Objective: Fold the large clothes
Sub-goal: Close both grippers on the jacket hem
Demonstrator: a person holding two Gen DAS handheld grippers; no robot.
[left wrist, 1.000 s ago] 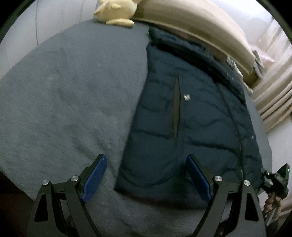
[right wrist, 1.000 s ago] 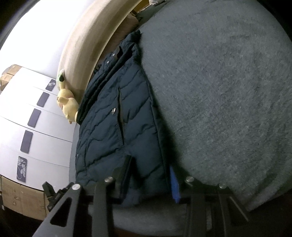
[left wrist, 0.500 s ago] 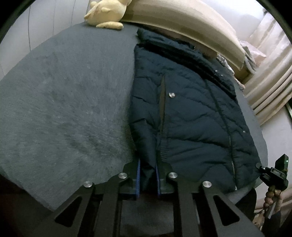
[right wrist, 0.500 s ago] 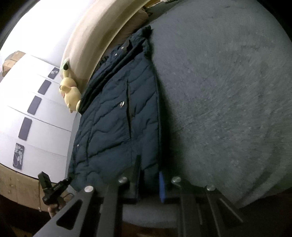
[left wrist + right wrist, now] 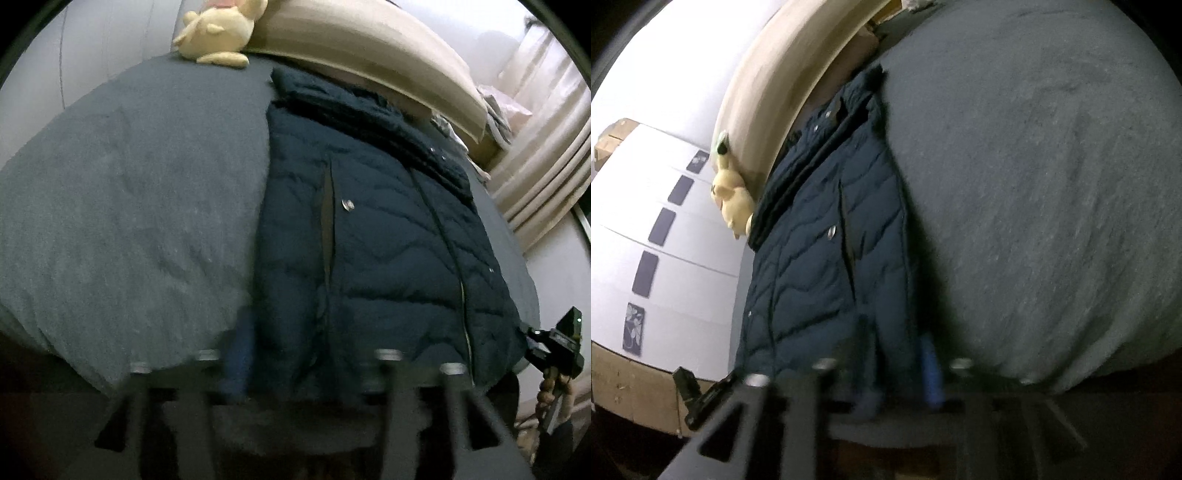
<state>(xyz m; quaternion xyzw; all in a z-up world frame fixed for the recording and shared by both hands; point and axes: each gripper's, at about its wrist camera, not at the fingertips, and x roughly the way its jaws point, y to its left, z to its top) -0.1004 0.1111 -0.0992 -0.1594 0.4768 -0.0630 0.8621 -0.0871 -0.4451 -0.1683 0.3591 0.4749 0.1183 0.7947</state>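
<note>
A dark blue quilted jacket [image 5: 376,236] lay flat on the grey bed [image 5: 133,192], its collar up by the beige headboard [image 5: 369,48] and its hem at the near edge. A yellow plush toy [image 5: 218,33] sat at the head of the bed, well apart from the jacket's side. The left gripper [image 5: 306,365] was at the hem near one corner, its jaws opening with the hem fabric between them; the blur hid whether the pads touched it. The right gripper [image 5: 894,365] was at the hem's other corner, its jaws also opening around the cloth, one blue pad [image 5: 932,373] beside the jacket's edge.
</note>
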